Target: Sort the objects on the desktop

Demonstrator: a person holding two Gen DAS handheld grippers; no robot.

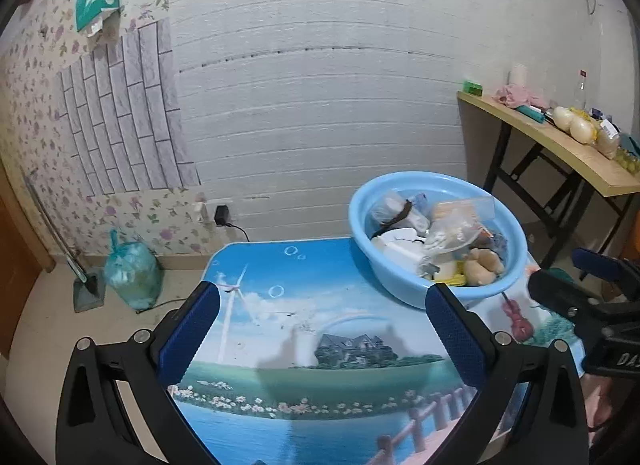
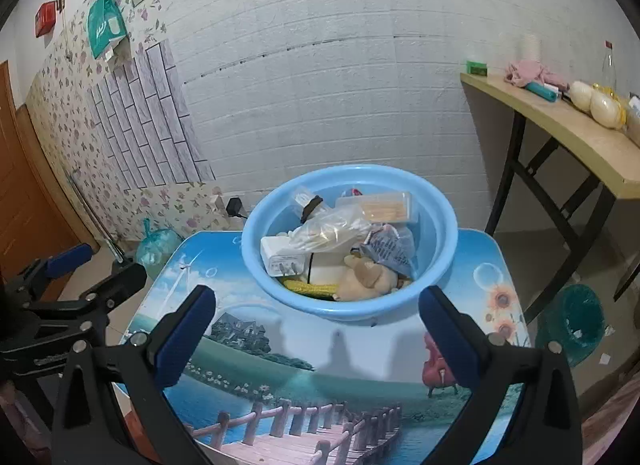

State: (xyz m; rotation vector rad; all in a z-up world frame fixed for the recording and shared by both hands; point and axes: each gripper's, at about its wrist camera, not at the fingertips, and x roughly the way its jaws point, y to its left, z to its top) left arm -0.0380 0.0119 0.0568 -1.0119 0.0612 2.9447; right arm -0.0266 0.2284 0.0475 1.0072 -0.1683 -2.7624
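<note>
A light blue basin (image 2: 436, 221) stands at the far side of a small table (image 2: 360, 361) printed with a landscape. Inside lie a white charger (image 2: 282, 255), a clear bag of cotton swabs (image 2: 332, 231), a clear box of toothpicks (image 2: 386, 205), a tan plush toy (image 2: 366, 277), a yellow item (image 2: 310, 288) and a printed packet (image 2: 384, 249). My right gripper (image 2: 318, 307) hovers open just short of the basin, nothing between its blue pads. My left gripper (image 1: 324, 305) is open and empty over the table's left part, the basin (image 1: 368, 233) ahead to its right.
A wooden side table (image 2: 580, 137) with eggs, a bottle and cloth stands at the right. A teal waste basket (image 2: 576, 323) sits on the floor beside the small table. A tied bag (image 1: 132, 273) and a dustpan (image 1: 86, 289) rest by the floral wall at left.
</note>
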